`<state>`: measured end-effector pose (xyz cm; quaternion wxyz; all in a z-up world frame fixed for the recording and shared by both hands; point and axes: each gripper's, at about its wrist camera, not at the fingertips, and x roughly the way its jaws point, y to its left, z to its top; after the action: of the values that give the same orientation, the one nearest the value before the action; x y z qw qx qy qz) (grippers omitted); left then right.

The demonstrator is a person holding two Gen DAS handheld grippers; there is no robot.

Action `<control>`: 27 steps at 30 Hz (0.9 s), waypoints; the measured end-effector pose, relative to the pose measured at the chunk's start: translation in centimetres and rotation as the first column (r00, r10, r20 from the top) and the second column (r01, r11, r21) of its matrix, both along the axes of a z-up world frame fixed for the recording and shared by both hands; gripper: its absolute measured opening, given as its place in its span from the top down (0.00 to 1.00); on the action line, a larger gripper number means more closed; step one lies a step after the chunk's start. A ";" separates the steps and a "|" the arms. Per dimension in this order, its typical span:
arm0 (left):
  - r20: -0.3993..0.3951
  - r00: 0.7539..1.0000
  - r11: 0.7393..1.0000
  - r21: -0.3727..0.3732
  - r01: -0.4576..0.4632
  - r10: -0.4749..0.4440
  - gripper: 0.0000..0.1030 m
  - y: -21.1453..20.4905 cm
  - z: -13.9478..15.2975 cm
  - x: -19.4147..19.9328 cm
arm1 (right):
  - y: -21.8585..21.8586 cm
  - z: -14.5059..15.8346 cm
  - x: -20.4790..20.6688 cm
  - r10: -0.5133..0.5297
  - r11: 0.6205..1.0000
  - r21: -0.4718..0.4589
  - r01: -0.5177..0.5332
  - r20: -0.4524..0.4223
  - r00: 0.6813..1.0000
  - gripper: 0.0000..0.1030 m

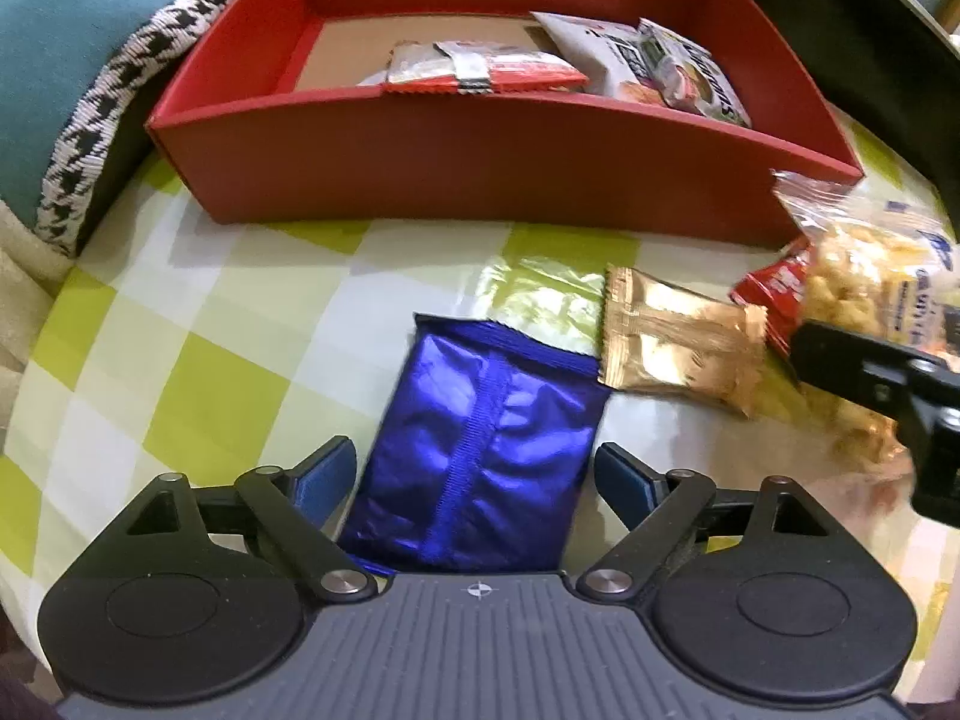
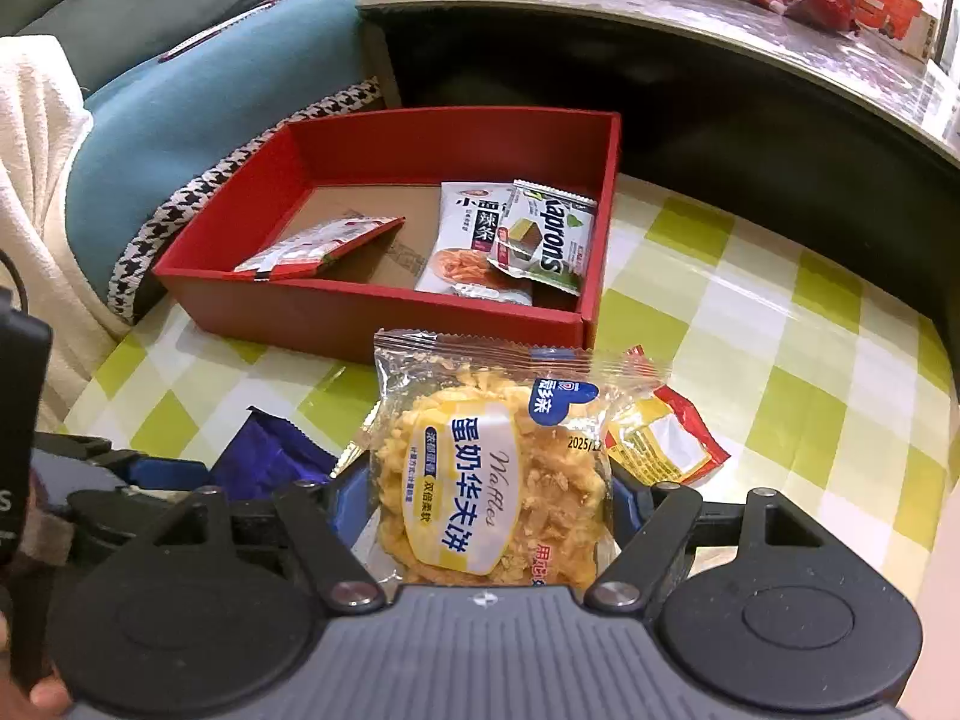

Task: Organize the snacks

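A shiny blue foil packet (image 1: pixel 480 450) lies on the checked tablecloth between the fingers of my left gripper (image 1: pixel 477 474). That gripper is open and its pads stand just off the packet's sides. My right gripper (image 2: pixel 492 480) is shut on a clear waffle packet (image 2: pixel 492 468), held above the table in front of the red box (image 2: pixel 372 312). The waffle packet (image 1: pixel 858 276) also shows at the right edge of the left wrist view. In the red box (image 1: pixel 480 168) lie a red-and-white packet (image 1: pixel 480 69), a white packet (image 2: pixel 462 240) and a Naprons packet (image 2: pixel 546 234).
A gold packet (image 1: pixel 678 348) and a red packet (image 2: pixel 660 444) lie on the cloth right of the blue one. A teal sofa cushion (image 2: pixel 198 138) and a houndstooth cloth (image 1: pixel 90 120) border the table's left. A dark, metal-topped table (image 2: pixel 720 30) with red packets rises behind.
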<state>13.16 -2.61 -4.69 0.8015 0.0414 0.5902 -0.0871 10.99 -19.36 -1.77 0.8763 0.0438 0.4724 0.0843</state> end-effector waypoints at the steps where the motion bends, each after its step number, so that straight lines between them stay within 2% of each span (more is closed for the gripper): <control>1: 0.004 1.000 1.000 0.003 -0.003 0.003 0.19 0.1 0.1 -0.1 | 0.0 0.0 0.0 0.000 1.000 0.003 0.000 0.001 1.000 0.26; 4: 0.000 1.000 1.000 -0.008 -0.019 0.019 0.24 0.9 0.4 -0.2 | 0.1 0.2 0.0 0.001 1.000 0.006 -0.001 0.006 1.000 0.26; 9: -0.012 0.997 0.997 -0.019 -0.078 0.078 0.25 2.9 0.5 -0.2 | 0.8 0.3 0.1 0.022 1.000 0.001 -0.022 0.013 1.000 0.26; 11: -0.021 0.996 0.996 -0.031 -0.087 0.087 0.24 3.4 0.4 -0.1 | 1.2 0.1 0.1 0.032 0.999 -0.003 -0.032 0.007 0.999 0.26; 13: -0.032 0.995 0.994 -0.044 -0.097 0.096 0.17 3.9 0.4 -0.2 | 1.5 -0.1 0.2 0.043 0.999 -0.007 -0.043 -0.001 0.999 0.26; 18: -0.020 0.997 0.997 -0.012 -0.074 0.074 0.13 3.6 0.1 -0.5 | 1.7 -0.5 0.3 0.050 0.999 -0.012 -0.051 -0.016 0.999 0.26; 22: 0.001 0.998 0.997 0.027 -0.067 0.067 0.24 3.0 -0.2 -0.7 | 1.8 -0.5 0.4 0.050 0.999 -0.013 -0.050 -0.019 0.999 0.26; 27: -0.002 0.997 0.997 0.007 -0.079 0.079 0.26 2.6 -0.1 -0.9 | 2.1 -0.3 0.4 0.059 0.998 -0.015 -0.059 -0.012 0.998 0.26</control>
<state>12.29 -0.02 -4.77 0.8036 0.0207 0.5925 -0.0534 11.36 -17.31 -2.12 0.8711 0.0237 0.4790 0.1062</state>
